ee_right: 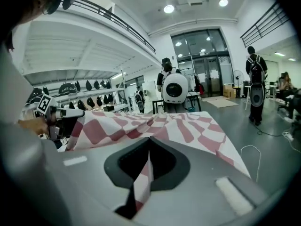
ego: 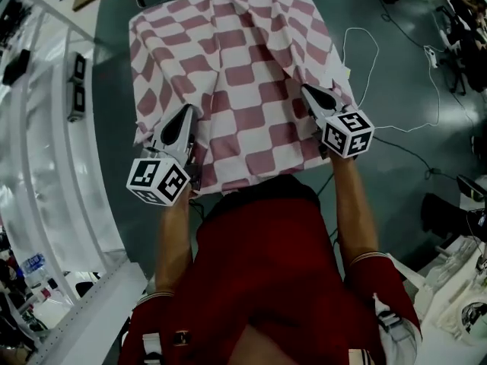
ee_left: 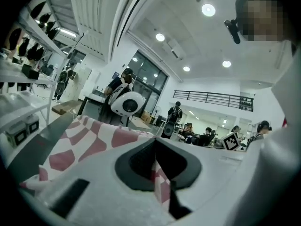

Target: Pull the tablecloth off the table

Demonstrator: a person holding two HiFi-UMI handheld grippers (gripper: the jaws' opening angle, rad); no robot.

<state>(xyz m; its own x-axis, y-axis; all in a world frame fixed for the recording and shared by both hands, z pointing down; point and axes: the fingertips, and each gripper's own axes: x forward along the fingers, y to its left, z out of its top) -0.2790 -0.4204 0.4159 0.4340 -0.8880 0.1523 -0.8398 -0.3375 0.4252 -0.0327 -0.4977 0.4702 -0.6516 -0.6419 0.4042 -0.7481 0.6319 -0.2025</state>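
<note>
A red-and-white checked tablecloth (ego: 236,74) lies stretched and creased over the table in the head view, its near edge lifted toward the person. My left gripper (ego: 185,112) is shut on the cloth's near left part, and a fold of tablecloth (ee_left: 162,185) shows pinched between its jaws. My right gripper (ego: 312,91) is shut on the near right part, with a strip of tablecloth (ee_right: 141,182) clamped in its jaws. Creases fan out across the tablecloth (ee_right: 155,124) from both grips. The table itself is hidden under the cloth.
A white curved counter (ego: 53,173) runs along the left. Cables (ego: 411,120) trail over the dark floor at the right. A white round-headed robot (ee_right: 174,89) stands beyond the table's far end. People stand and sit farther back in the hall.
</note>
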